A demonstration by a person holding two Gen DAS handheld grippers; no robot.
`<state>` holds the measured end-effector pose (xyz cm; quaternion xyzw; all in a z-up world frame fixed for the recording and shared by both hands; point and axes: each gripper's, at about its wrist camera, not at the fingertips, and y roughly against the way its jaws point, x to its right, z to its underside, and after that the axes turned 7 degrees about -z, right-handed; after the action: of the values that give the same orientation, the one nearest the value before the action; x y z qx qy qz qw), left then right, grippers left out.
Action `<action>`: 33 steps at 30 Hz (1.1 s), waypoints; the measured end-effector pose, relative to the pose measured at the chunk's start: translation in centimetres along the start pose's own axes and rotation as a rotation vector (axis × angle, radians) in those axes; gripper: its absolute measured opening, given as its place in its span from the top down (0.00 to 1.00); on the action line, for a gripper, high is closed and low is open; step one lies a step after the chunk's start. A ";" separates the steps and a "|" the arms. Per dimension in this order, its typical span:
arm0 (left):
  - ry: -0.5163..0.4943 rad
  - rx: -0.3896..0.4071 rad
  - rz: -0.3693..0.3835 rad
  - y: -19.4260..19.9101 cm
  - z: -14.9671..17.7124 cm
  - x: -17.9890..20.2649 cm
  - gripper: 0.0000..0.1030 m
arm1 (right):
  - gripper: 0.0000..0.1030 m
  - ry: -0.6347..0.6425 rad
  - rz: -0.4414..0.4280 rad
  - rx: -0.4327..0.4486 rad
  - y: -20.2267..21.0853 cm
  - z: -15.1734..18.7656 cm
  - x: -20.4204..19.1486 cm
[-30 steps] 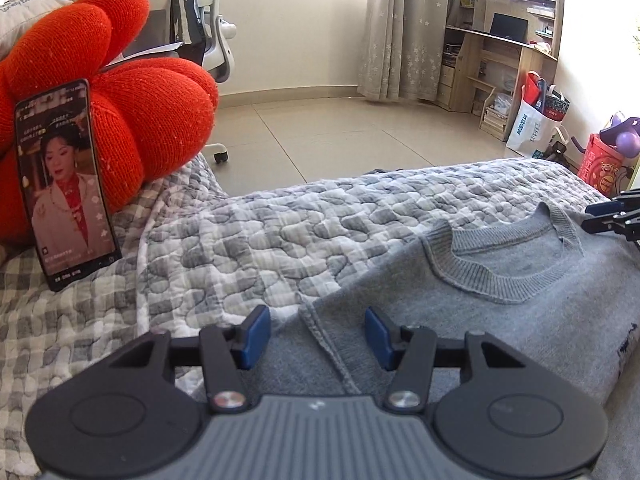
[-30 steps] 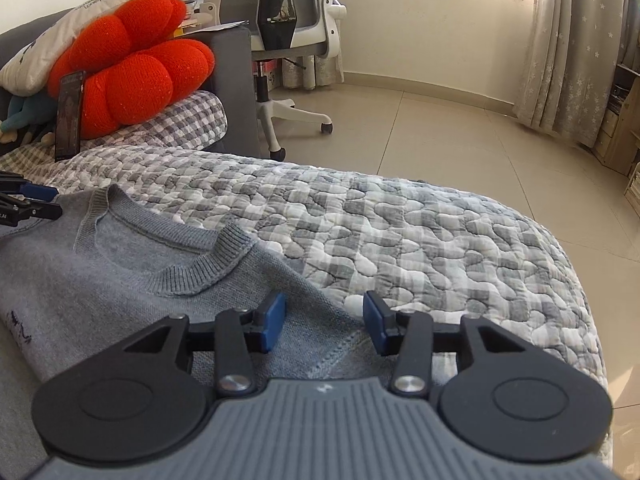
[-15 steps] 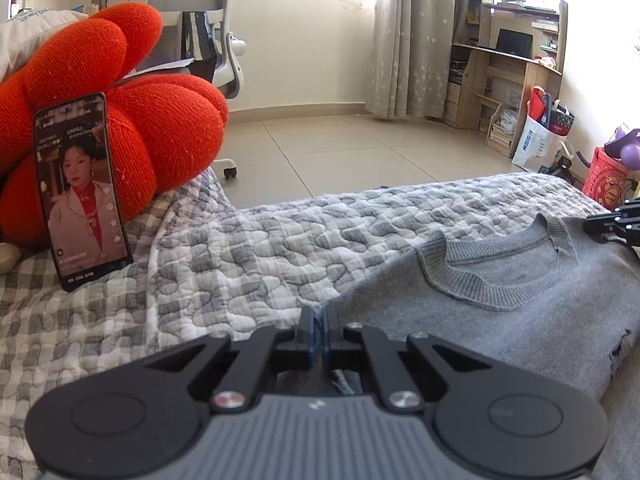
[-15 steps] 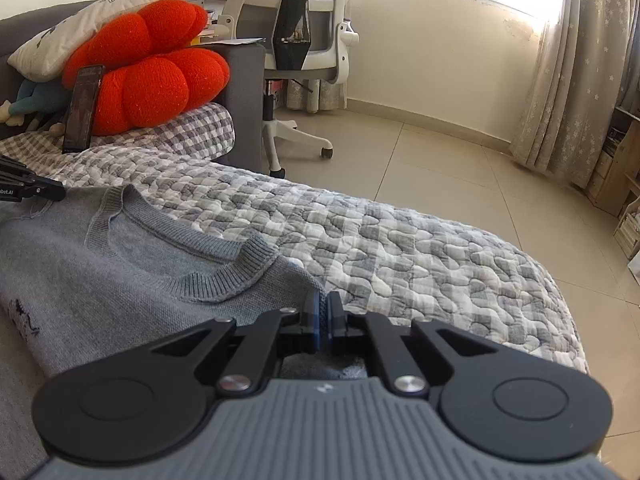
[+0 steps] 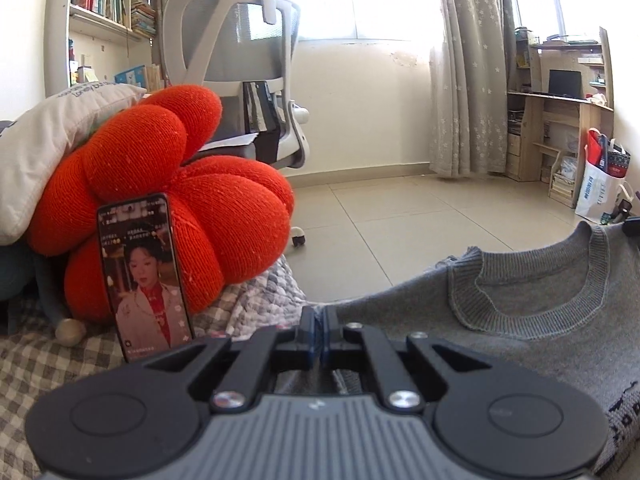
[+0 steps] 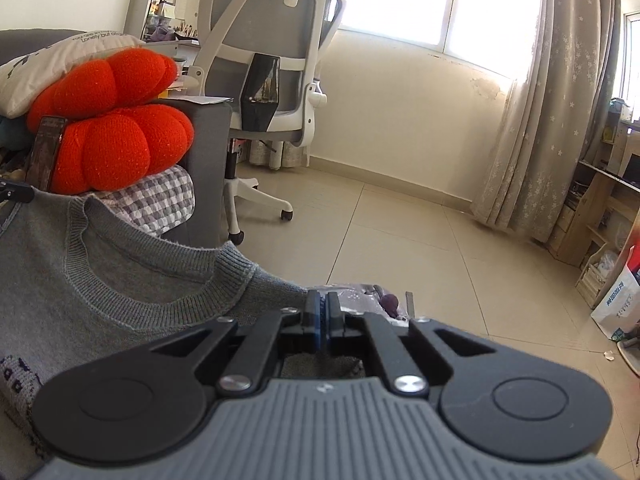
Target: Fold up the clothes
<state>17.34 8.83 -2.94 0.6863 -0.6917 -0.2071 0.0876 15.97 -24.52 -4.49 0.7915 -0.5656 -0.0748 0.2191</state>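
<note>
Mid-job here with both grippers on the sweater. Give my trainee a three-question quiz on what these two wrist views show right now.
1. True or false: the left gripper is shut on the grey sweater.
2. Multiple choice: the phone leans against A) the office chair, B) the red cushion, C) the curtain.
3. Fill in: the right gripper pinches the sweater at the ____ beside the ribbed collar.

Key
1. True; its jaws are closed on knit fabric.
2. B; the red cushion stands right behind it.
3. Shoulder.

pillow (image 6: 60, 60) | text "Lonely but…" (rest cut off) | nothing else legible
</note>
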 end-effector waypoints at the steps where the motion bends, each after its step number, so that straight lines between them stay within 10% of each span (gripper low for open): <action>1: 0.003 0.005 -0.017 -0.5 -0.3 0.1 0.97 | 0.98 -0.004 0.010 0.007 -0.6 -0.3 0.0; 27: -0.084 -0.115 -0.275 -11.7 -1.2 4.6 0.96 | 1.00 0.027 0.187 -0.128 -13.6 -1.1 1.3; 33: -0.026 -0.124 -0.221 -10.0 -1.5 3.8 0.74 | 0.95 -0.039 0.100 -0.145 -11.0 -2.0 3.2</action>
<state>26.89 5.10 -6.31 0.7490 -0.5986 -0.2669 0.0975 27.36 -24.01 -7.02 0.7425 -0.6018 -0.1199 0.2685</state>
